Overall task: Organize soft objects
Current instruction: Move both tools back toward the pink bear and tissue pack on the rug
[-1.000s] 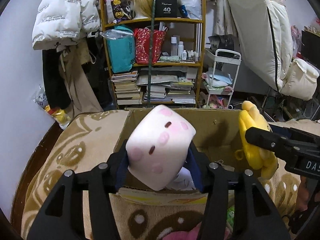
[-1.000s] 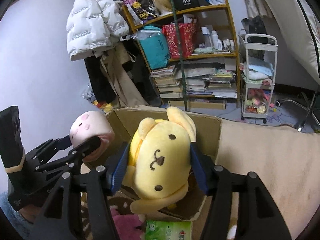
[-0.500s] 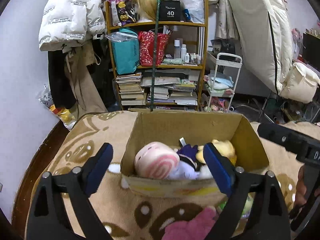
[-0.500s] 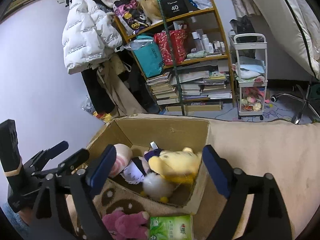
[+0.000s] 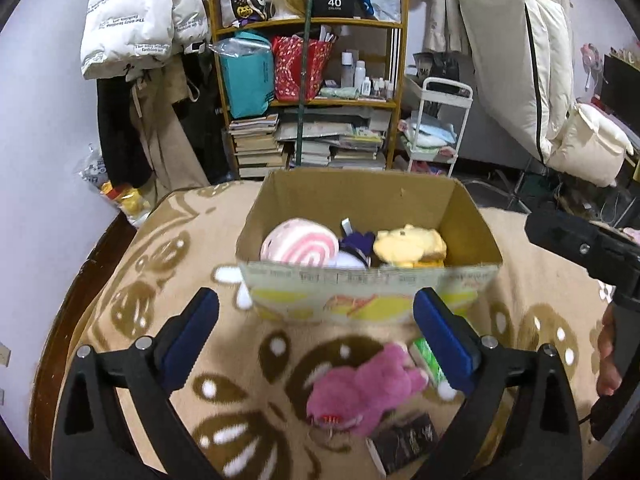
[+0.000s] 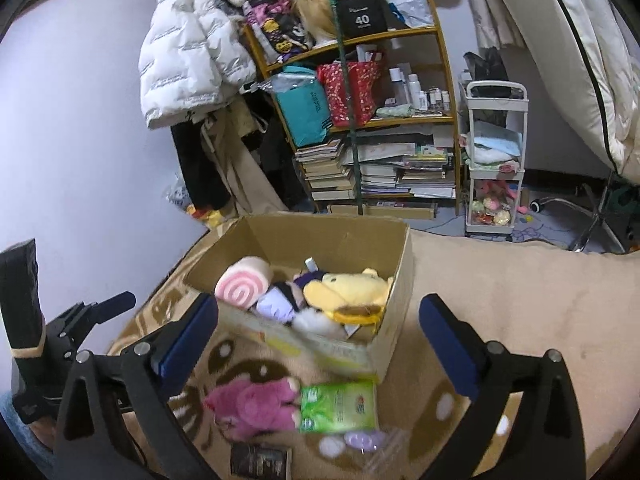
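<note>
A cardboard box [image 5: 360, 196] [image 6: 400, 280] stands on a beige patterned blanket. Inside lie a pink-and-white roll plush [image 5: 298, 246] [image 6: 242, 286], a purple plush [image 5: 354, 246] [image 6: 276, 304] and a yellow dog plush [image 5: 408, 246] [image 6: 348, 292]. A pink plush [image 5: 360, 392] [image 6: 252, 402] lies on the blanket in front of the box. My left gripper [image 5: 316, 336] is open and empty, above the pink plush. My right gripper [image 6: 318, 344] is open and empty, in front of the box.
A green tissue pack [image 6: 340, 406] [image 5: 428, 360] lies beside the pink plush. A dark booklet [image 5: 404, 442] [image 6: 260, 460] and a small purple item [image 6: 360, 438] lie nearer. A cluttered bookshelf [image 5: 316, 92], hanging coats [image 5: 136, 28] and a white cart [image 5: 436, 128] stand behind the box.
Both grippers opened and let the roll plush and the yellow plush fall into the box. Both grippers then pulled back toward me, bringing the pink plush into view.
</note>
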Demonstrator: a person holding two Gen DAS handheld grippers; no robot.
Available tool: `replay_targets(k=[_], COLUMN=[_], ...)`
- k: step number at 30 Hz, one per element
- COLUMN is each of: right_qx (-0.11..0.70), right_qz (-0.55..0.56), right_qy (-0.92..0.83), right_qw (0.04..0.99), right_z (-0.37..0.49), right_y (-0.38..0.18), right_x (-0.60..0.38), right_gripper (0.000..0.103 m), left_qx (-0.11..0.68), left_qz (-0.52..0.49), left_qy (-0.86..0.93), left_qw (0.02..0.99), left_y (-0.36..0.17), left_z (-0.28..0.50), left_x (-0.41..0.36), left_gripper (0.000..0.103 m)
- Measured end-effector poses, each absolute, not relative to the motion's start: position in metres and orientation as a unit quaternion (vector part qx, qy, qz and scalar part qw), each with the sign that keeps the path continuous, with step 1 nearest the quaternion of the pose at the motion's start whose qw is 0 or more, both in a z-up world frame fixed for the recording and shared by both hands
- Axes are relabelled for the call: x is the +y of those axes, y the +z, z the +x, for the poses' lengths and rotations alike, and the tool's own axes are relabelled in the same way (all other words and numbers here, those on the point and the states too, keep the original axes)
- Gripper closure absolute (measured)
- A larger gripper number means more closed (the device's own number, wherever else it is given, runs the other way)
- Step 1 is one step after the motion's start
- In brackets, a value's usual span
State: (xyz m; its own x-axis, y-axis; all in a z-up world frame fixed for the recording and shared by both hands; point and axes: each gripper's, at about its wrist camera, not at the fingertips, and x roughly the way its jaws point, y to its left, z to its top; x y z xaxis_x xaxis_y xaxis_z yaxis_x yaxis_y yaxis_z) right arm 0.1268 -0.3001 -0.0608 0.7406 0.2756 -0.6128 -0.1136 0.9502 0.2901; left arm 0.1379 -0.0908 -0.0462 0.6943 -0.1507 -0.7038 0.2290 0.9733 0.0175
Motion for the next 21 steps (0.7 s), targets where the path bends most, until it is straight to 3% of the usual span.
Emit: replay_targets(k=[21], right_qx=[0.380], right_qz=[0.102], right_qy=[0.102], right_qw=[0.914], right_z=[0.067], right_y=[-0.063], right_x=[-0.297], right_gripper=[0.000], left_qx=[0.409], left_qz=[0.040], left_qy=[-0.064], left_qw=[0.909], left_y=[-0.066], left_z=[0.084], left_x=[-0.087], left_gripper=[0.006])
